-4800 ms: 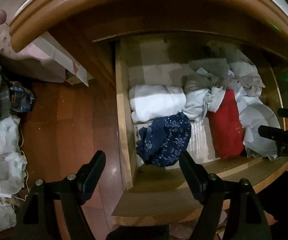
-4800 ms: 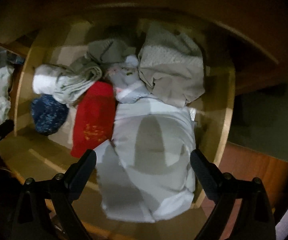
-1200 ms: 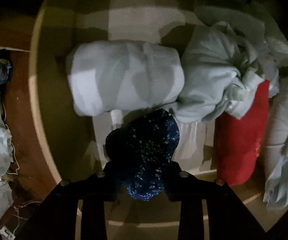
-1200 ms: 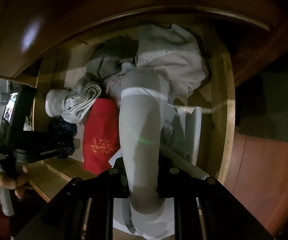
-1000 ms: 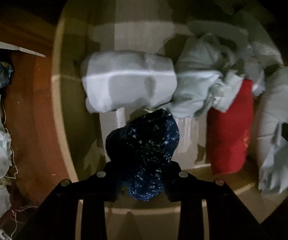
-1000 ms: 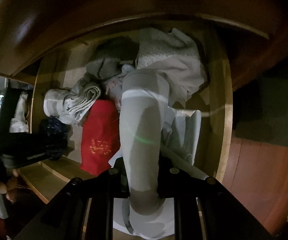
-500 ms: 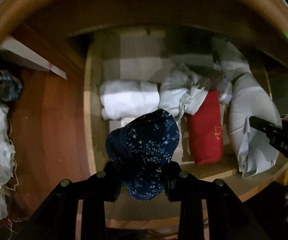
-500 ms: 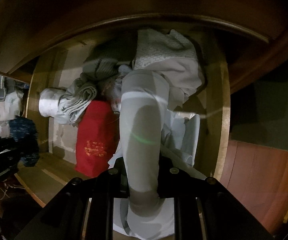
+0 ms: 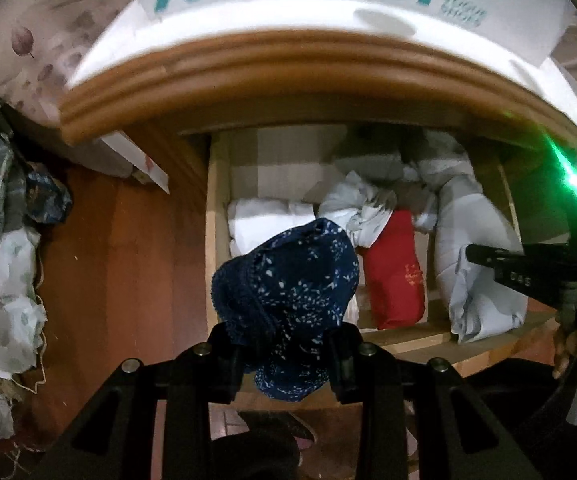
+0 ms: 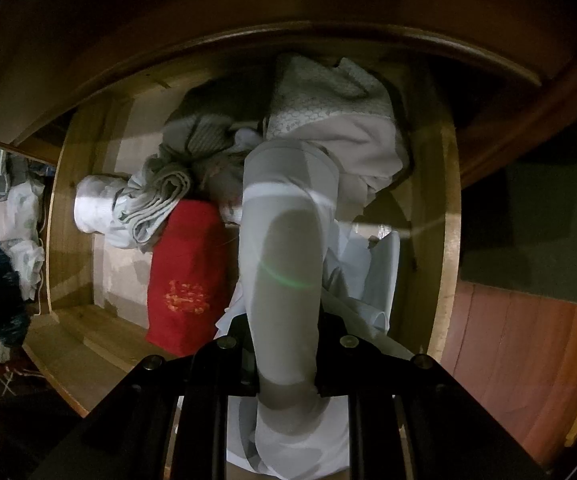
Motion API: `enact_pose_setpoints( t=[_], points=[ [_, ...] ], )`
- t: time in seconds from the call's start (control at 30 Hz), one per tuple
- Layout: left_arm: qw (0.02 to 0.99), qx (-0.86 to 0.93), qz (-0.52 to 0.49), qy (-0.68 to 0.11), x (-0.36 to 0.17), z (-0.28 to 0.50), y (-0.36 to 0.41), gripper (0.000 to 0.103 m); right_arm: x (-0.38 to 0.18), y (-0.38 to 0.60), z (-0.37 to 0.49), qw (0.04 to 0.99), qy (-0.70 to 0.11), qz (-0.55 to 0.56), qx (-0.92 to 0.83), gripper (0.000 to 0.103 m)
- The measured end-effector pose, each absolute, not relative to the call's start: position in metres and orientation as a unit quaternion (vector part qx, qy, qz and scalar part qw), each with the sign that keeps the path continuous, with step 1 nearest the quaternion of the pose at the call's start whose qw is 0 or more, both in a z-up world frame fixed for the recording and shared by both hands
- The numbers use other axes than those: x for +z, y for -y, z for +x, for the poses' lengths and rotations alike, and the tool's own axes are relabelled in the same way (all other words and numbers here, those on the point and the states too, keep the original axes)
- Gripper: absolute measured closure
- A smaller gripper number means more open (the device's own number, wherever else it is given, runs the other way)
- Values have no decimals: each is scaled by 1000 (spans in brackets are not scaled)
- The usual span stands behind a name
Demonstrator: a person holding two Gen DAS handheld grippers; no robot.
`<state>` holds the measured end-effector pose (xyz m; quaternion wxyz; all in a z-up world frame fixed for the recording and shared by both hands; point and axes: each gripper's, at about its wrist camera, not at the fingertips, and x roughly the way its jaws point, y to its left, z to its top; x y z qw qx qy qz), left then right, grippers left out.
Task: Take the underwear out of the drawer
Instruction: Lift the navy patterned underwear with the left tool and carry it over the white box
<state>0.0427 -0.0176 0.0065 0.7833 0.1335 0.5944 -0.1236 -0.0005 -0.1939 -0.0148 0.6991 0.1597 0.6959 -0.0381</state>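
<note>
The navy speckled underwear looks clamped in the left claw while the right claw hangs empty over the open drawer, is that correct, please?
Not quite: the right claw is not empty. The right wrist view shows it shut on a pale grey garment. The left claw does clamp the navy speckled underwear above the open drawer.

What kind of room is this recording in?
Probably a bedroom: an open wooden drawer full of folded clothes, a wood floor, and laundry piled beside it.
</note>
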Motion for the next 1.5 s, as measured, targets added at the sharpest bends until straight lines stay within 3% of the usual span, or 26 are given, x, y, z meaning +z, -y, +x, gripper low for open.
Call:
enact_pose_setpoints(
  t=[0.23,0.53,0.9,1.07,1.5],
  points=[
    [814,-135,139,-547,45,27,11,70,-18,193,-1,698,-697,159,-40,87],
    [866,-172,91,-461,148,26,-18,70,-18,195,-3,698,-696,161,-45,87],
    [913,-166,83,-363,274,93,-8,70,-21,196,-2,697,-698,162,-44,87],
    [903,-181,85,-380,275,135,18,70,-21,198,-3,697,-696,165,-45,87],
    [857,-167,120,-473,206,212,52,70,-21,202,-5,695,-697,171,-40,87]
  ],
)
